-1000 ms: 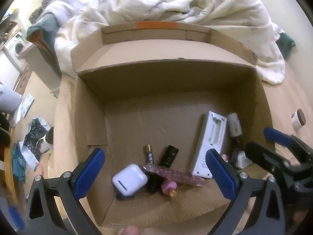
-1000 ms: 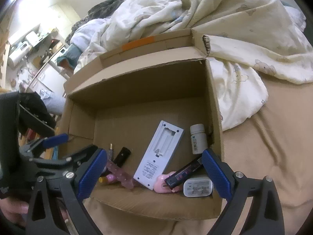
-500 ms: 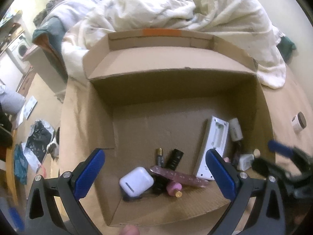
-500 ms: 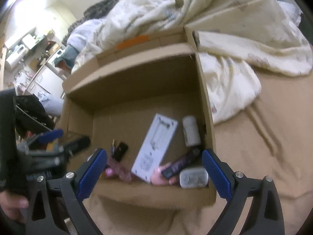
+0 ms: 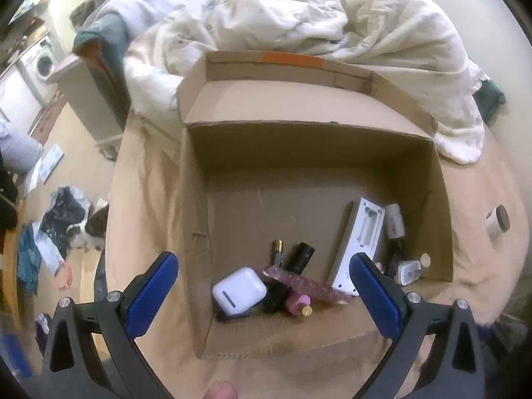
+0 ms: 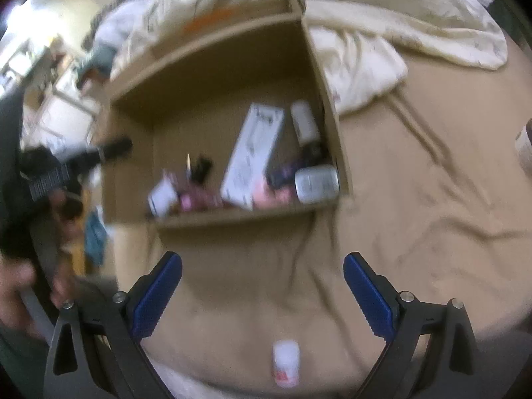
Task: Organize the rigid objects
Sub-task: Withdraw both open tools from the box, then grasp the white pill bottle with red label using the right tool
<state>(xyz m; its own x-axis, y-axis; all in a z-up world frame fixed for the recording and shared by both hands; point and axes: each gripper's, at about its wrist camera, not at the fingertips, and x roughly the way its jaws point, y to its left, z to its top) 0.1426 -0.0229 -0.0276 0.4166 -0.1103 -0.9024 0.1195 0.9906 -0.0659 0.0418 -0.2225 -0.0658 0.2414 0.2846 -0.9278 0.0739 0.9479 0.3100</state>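
An open cardboard box (image 5: 332, 106) lies on the tan bedsheet. Inside lie a white earbud case (image 5: 239, 291), a white remote (image 5: 360, 242), a battery (image 5: 277, 249), a black tube (image 5: 301, 256), a pink strip (image 5: 306, 284) and a white bottle (image 5: 394, 221). My left gripper (image 5: 262, 296) is open and empty over the box's near edge. My right gripper (image 6: 262, 294) is open and empty over the sheet, short of the box (image 6: 212, 76). A small white bottle (image 6: 285, 362) lies on the sheet between its fingers, close to the camera. The remote (image 6: 254, 153) shows blurred.
A rumpled cream duvet (image 5: 299, 23) lies behind the box. A small jar with a dark lid (image 5: 497, 222) rests on the sheet right of the box. Clutter covers the floor at left (image 5: 60, 219). The left gripper (image 6: 66, 166) appears at the right view's left edge.
My right gripper has pulled back from the box and to the right; the small white bottle on the sheet has come into its view. My left gripper has drawn back slightly.
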